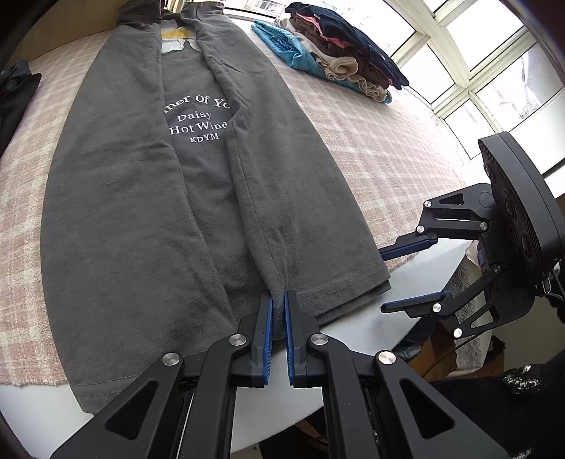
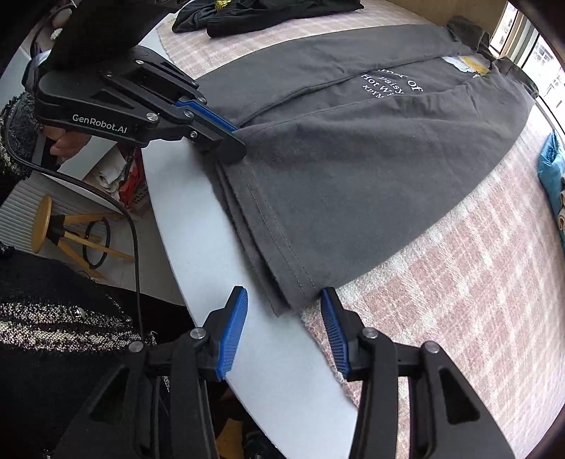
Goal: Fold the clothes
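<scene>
A dark grey T-shirt point(image 1: 134, 197) with white lettering lies lengthwise on the table, both sides folded in over the middle. My left gripper point(image 1: 278, 300) is shut on the shirt's bottom hem where the right folded flap ends. It also shows in the right wrist view point(image 2: 233, 141), pinching the hem. My right gripper point(image 2: 282, 300) is open, its blue pads either side of the hem's right corner point(image 2: 296, 293), near the table's front edge. It shows in the left wrist view point(image 1: 413, 275) too, open beside the shirt.
A pink checked cloth point(image 1: 370, 141) covers the white table point(image 2: 183, 197). A stack of folded clothes point(image 1: 339, 49) sits at the far right by the windows. Dark garments point(image 2: 254, 14) lie at the far left. A wooden stool point(image 2: 53, 226) stands below the table edge.
</scene>
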Available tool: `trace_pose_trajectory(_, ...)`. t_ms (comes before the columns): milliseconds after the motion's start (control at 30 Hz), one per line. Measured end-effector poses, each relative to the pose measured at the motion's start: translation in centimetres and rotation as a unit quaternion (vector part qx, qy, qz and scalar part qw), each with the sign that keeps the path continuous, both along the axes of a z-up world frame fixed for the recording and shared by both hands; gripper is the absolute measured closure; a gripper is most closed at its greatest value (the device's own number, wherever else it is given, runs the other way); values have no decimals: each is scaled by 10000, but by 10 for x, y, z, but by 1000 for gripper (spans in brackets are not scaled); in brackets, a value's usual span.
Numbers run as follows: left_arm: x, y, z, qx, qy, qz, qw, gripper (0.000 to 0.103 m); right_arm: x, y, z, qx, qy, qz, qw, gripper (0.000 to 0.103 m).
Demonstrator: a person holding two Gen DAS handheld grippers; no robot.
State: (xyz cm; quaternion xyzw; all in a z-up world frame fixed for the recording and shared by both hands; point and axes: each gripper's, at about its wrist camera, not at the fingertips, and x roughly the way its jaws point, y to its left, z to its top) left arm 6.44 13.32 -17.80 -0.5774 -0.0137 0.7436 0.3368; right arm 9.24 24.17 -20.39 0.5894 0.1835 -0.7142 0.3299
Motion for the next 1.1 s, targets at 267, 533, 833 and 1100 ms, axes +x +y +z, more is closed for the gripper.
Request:
trace_pose_trajectory(267,-3,3,1,4,-3,-20,10000,97,-5,-1,-3,60,-39,3,10000,84)
trace_pose_trajectory(533,-4,4,1,3,-17,-29,10000,97,-2,-5,-9,171,64,9,9998,84)
trace_pose_trajectory(833,-6,5,1,56,-71,-45,9999,97,-4,0,-5,121,-171,355,9991,99)
trace_pose_trajectory(1100,-4,7,7,114,14,-33,9999,97,-10,1,2,25,-482,488,9976,100)
